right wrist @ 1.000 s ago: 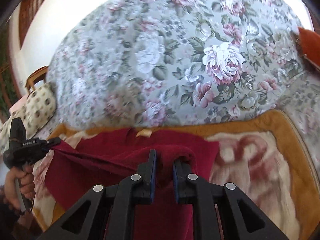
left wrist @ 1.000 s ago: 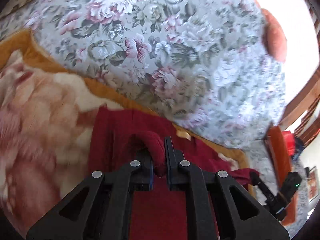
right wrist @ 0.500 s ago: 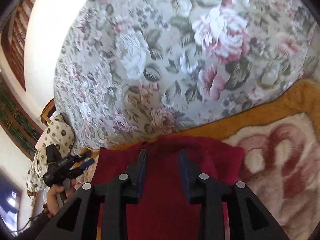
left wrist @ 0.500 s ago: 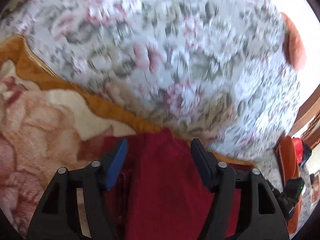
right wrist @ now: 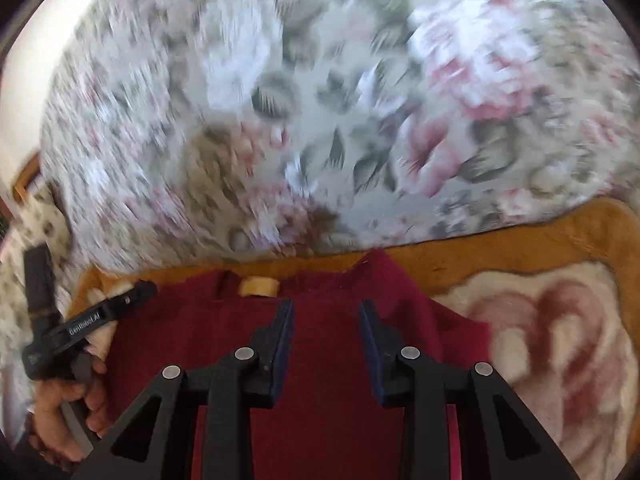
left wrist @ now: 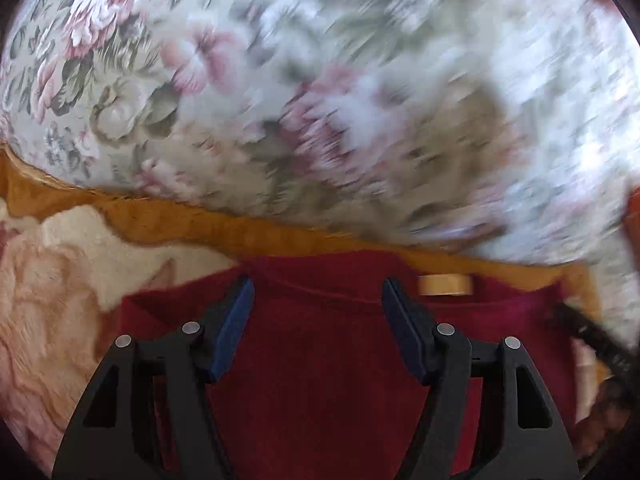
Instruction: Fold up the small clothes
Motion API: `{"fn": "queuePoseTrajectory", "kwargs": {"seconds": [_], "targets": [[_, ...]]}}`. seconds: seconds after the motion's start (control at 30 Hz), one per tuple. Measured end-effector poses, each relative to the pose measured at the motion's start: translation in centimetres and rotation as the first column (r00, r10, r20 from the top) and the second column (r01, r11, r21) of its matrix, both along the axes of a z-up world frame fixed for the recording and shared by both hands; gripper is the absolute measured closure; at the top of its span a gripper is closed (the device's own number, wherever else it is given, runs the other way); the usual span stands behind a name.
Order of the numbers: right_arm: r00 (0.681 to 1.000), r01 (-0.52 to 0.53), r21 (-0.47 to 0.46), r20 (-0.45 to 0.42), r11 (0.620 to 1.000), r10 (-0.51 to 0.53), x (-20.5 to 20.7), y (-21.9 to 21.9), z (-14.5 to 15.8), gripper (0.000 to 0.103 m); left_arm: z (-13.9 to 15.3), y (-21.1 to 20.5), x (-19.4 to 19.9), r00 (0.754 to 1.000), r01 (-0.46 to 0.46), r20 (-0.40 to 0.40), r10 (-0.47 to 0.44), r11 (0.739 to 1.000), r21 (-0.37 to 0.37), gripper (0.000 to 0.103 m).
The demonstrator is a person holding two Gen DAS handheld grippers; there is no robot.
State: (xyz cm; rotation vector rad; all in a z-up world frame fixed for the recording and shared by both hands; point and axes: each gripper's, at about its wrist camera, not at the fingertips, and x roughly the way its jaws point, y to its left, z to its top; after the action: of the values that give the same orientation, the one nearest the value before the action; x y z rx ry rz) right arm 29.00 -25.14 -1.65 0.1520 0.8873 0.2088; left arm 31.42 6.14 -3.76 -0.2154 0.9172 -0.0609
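Red garment (left wrist: 320, 360) lies flat on the plush blanket (left wrist: 60, 320), collar toward the flowered bedspread (right wrist: 320, 120). Left gripper (left wrist: 316, 312) angles down over it — jaws apart, just opened, nothing between. Right gripper (right wrist: 326, 332) likewise, its gap narrower.

Blk grippers (left wrist: 316, 328), blue-padded jaws

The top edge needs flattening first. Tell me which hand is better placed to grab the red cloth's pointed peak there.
Right. The peak of the red garment lies straight ahead of the right gripper, its fingers just opened and empty; the left gripper sits at the garment's far edge.
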Motion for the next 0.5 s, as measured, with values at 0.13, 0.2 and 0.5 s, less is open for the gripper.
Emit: {"fn": "queuePoseTrajectory", "kwargs": {"seconds": [0.13,0.2,0.5], "targets": [[0.999,-0.010,-0.055,-0.048,0.998,0.007,2.0,-0.5,-3.8,0.072,-2.3,1.8,-0.4,0.999,-0.033,0.024,0.034,0.997,-0.064,0.037],[0.999,0.003,-0.043,-0.035,0.999,-0.004,2.0,-0.6,-4.0,0.072,-2.4,2.3,-0.5,0.999,-0.038,0.032,0.041,0.995,-0.091,0.037],[1.000,0.001,-0.048,-0.025,0.999,-0.002,1.9,-0.6,-4.2,0.071,-2.6,1.4,-0.3,0.999,-0.046,0.029,0.046,0.999,0.022,0.037]]}}
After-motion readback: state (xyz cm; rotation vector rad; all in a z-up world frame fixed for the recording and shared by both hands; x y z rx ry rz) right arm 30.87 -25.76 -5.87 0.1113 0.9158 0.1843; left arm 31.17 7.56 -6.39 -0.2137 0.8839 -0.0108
